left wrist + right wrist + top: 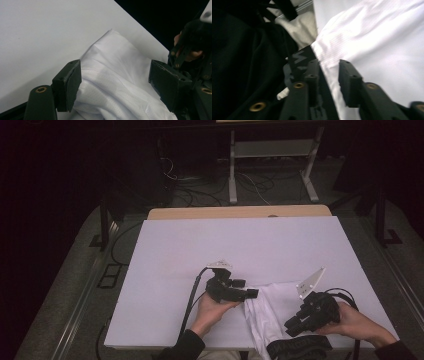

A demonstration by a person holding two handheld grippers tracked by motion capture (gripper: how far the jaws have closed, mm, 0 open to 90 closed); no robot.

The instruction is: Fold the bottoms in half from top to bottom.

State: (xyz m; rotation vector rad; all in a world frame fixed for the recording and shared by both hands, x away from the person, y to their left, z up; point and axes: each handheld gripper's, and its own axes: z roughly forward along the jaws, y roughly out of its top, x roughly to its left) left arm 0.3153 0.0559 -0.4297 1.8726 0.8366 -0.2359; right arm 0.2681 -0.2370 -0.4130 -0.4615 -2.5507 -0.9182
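A white worktop [240,245] in a dark room carries a white garment [267,312] at its near edge, the left gripper [115,82] spread wide around it, the right gripper [328,75] parted over its black waistband [300,58].

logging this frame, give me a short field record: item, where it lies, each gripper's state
item: white garment with a black waistband
place: near edge of the white table, partly hanging off it
left gripper: open, fingers either side of a cloth fold
right gripper: at the waistband edge, narrow gap, grip unclear
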